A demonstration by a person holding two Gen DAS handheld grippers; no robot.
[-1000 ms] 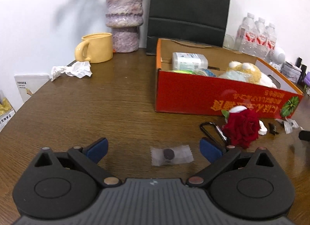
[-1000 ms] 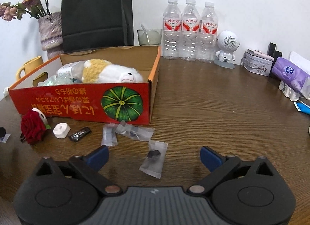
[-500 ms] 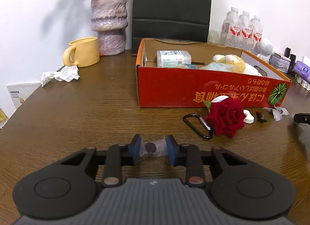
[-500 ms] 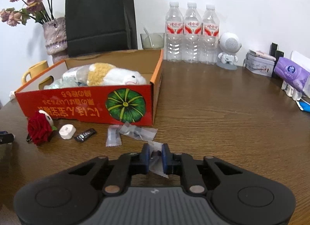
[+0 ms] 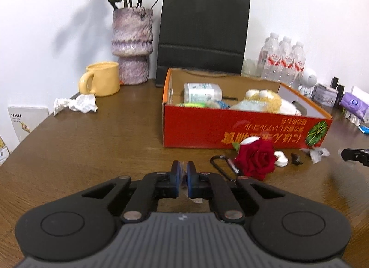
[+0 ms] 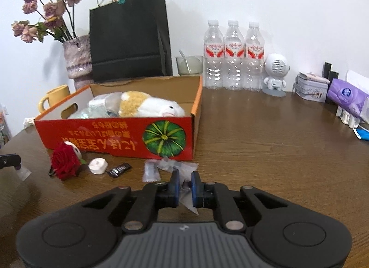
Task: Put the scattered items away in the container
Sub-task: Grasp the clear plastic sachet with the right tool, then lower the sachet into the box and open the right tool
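The red cardboard box (image 5: 244,127) (image 6: 115,134) holds a plush toy (image 6: 147,106) and a bottle (image 5: 203,91). My left gripper (image 5: 183,173) is shut on a clear candy packet (image 5: 183,181), lifted above the table. My right gripper (image 6: 184,182) is shut on another clear candy packet (image 6: 186,196), also lifted. In front of the box lie a red rose (image 5: 256,162) (image 6: 65,163), a black carabiner (image 5: 222,166), a small white round piece (image 6: 98,166), a dark wrapped candy (image 6: 118,170) and clear packets (image 6: 151,172).
A yellow mug (image 5: 102,78), a vase (image 5: 132,44), a black paper bag (image 5: 203,25) and crumpled tissue (image 5: 76,105) stand at the back left. Water bottles (image 6: 233,55), a white speaker figure (image 6: 275,74), a tin (image 6: 311,85) and purple tissues (image 6: 346,97) stand back right.
Both grippers closed on a candy packet each and lifted it off the table; both views rose and pulled back.
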